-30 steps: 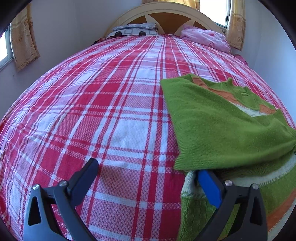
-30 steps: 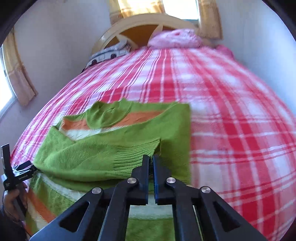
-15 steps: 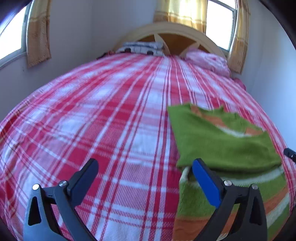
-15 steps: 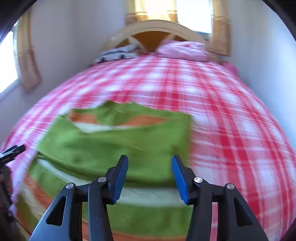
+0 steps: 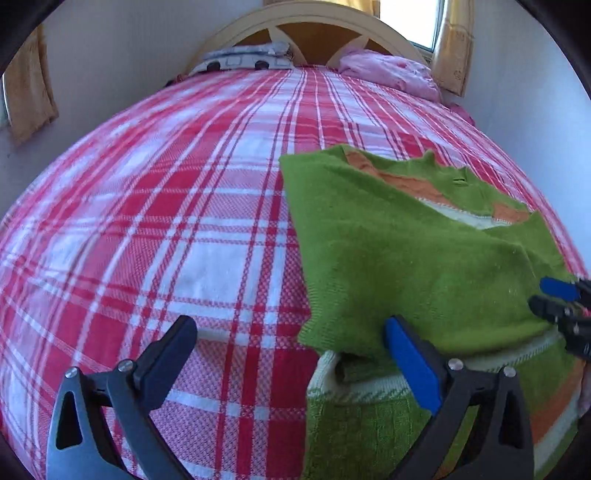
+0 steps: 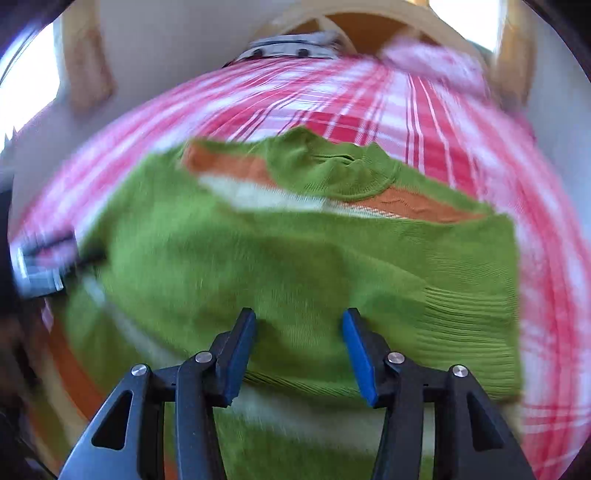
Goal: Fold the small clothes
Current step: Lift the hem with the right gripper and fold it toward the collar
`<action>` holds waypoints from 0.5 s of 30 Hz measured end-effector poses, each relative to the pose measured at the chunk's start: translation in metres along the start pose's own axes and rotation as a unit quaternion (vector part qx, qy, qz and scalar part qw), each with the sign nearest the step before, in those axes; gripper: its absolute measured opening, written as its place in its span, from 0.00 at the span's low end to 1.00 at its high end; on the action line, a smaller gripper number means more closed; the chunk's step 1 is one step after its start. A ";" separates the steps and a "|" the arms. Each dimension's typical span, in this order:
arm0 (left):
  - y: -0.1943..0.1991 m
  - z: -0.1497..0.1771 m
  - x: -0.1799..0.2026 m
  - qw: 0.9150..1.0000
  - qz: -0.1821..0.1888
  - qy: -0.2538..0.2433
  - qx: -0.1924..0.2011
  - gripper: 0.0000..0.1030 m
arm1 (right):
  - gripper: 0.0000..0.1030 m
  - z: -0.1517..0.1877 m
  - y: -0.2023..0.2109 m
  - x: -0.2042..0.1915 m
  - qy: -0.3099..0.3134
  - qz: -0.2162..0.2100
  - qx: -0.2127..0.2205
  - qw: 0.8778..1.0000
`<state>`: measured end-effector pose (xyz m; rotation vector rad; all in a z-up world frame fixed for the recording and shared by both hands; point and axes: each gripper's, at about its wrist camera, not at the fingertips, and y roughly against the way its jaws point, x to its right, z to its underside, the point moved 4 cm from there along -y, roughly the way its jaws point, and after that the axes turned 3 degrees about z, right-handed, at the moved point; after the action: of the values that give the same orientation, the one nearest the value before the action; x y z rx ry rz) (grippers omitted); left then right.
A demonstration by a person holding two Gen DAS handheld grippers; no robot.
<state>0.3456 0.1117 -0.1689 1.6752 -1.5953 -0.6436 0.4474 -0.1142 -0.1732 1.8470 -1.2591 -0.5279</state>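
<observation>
Across the whole room stretches the red-and-white plaid bedspread (image 5: 192, 229), filling both views from the near edge up to the cream arched wooden headboard (image 5: 310, 18). Up there, a grey-and-white patterned pillow (image 5: 247, 61) sits on the left and a crumpled pink pillow (image 5: 388, 72) on the right, with yellow curtains (image 5: 452, 44) hanging beside the window at the far right. Now the main thing: the green knitted sweater with orange and cream stripes (image 5: 399, 258) lies on the bedspread at the near right of the left wrist view, its plain green sleeves folded across the striped body, collar pointing toward the headboard. A striped lower part shows at the near edge, below the folded layer. Left gripper (image 5: 291, 354), jaws spread wide apart, holding nothing; one black finger hangs over bare plaid, the blue-padded finger (image 5: 413, 369) sits over the near left corner of the sweater. Whether that pad touches the knit, I can't tell. Right gripper (image 6: 299, 354), seen in a blurred frame, jaws also parted with a clear gap, gripping nothing, low over the folded green layer at its near edge. From the left wrist view it shows at the far right border, over the sweater's right side
</observation>
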 end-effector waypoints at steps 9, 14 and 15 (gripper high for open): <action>0.000 0.002 -0.001 1.000 0.005 0.005 0.004 1.00 | 0.49 -0.054 -0.016 0.026 -0.094 -0.098 0.011 0.991; 0.000 0.001 -0.001 1.000 0.005 0.007 0.005 1.00 | 0.28 -0.050 -0.037 0.021 -0.074 -0.090 -0.030 0.993; 0.000 0.001 -0.001 1.000 0.006 0.007 0.005 1.00 | 0.18 -0.048 -0.033 0.016 -0.053 -0.084 -0.031 0.995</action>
<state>0.3446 0.1124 -0.1697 1.6733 -1.5995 -0.6179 0.5069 -0.1044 -0.1708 1.9030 -1.1486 -0.7563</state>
